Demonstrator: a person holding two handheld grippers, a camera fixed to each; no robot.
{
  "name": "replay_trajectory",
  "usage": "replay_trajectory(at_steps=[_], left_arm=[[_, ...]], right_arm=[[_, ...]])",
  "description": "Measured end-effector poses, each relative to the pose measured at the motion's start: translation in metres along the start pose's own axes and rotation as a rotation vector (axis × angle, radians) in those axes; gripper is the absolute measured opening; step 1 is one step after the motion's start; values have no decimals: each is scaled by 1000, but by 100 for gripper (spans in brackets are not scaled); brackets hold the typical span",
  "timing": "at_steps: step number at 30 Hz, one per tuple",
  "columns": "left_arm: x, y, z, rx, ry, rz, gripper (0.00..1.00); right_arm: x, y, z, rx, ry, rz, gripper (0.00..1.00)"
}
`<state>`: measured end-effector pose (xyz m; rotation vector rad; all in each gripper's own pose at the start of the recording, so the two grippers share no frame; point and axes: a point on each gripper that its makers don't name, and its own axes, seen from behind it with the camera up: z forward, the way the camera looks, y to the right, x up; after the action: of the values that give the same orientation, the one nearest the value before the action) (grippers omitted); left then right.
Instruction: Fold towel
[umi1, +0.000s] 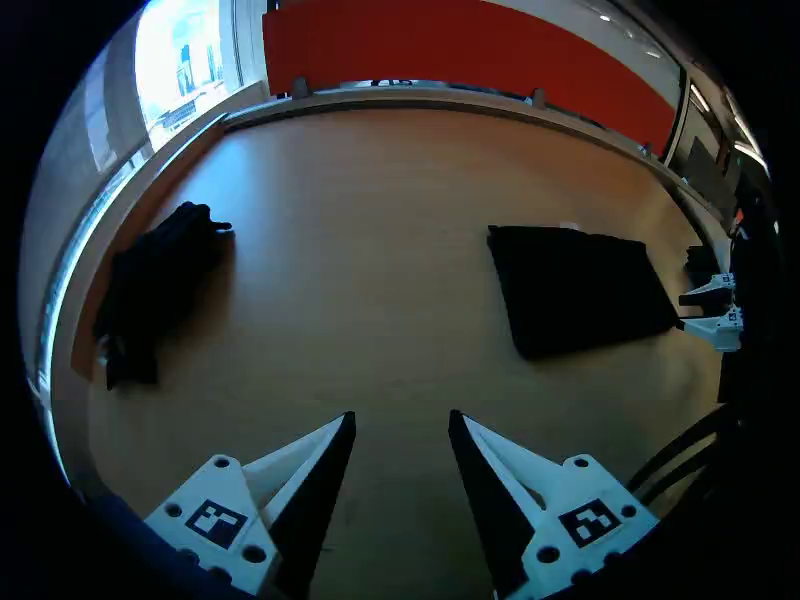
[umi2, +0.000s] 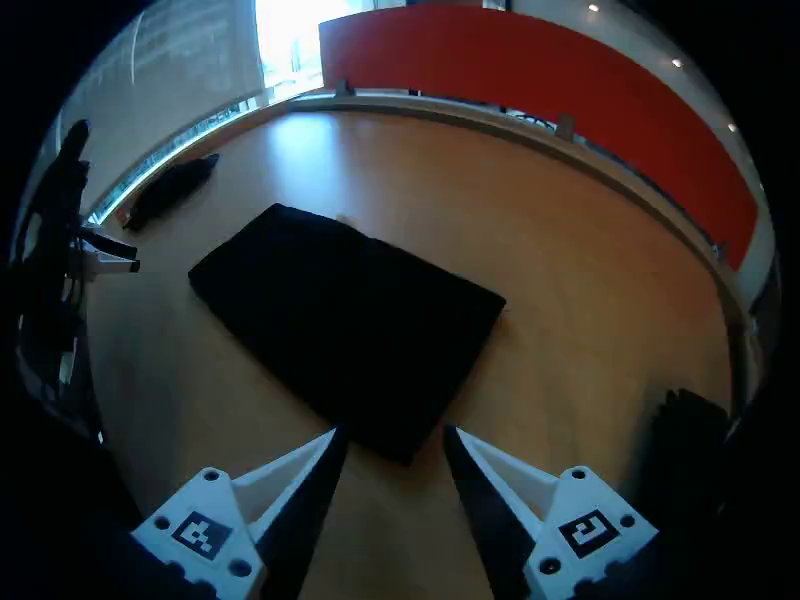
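Wood, pale and orange-brown, makes up the table (umi1: 400, 250) across the left gripper view, and the black towel (umi1: 580, 285) lies flat on it to the right of centre, folded into a neat rectangle. The left gripper (umi1: 400, 440) reaches in from the bottom with its two fingers spread apart and nothing between them; it is well apart from the towel. A crumpled black pile (umi1: 160, 280) sits on the left side of the table, far from the towel. At the far right the right gripper (umi1: 690, 310) points in at the towel's edge, its tips just beside the cloth. A red panel (umi1: 450, 45) runs along the table's far side, with a bright window (umi1: 185, 60) left of it. In the right gripper view the towel fills the middle of the table (umi2: 600, 300), set at a slant, smooth and flat. The right gripper's fingers are parted, and the towel's near corner shows in the gap between their tips; neither finger is seen pressing on it. The left gripper appears small at the left edge, its state too small to tell here. The pile lies far off near the window, and the panel curves along the top right.
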<state>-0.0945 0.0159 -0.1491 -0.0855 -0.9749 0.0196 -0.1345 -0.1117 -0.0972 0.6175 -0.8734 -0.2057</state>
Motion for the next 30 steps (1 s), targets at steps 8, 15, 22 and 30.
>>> replay_trajectory(at_steps=[8, 15, 22, 30], left_arm=[[2, -3, -4, 6, 8, -3, 68], [1, -4, -6, 9, 7, 0, 68], [1, -2, -6, 6, 5, 5, 68], [1, -3, -5, 5, 3, 8, 68]], right_arm=[[-10, 1, -1, 25, -29, -24, 59], [-20, 6, 1, 34, -66, -80, 40], [-17, 8, 4, 40, -71, -105, 33], [-18, 7, 2, 51, -82, -118, 6]])
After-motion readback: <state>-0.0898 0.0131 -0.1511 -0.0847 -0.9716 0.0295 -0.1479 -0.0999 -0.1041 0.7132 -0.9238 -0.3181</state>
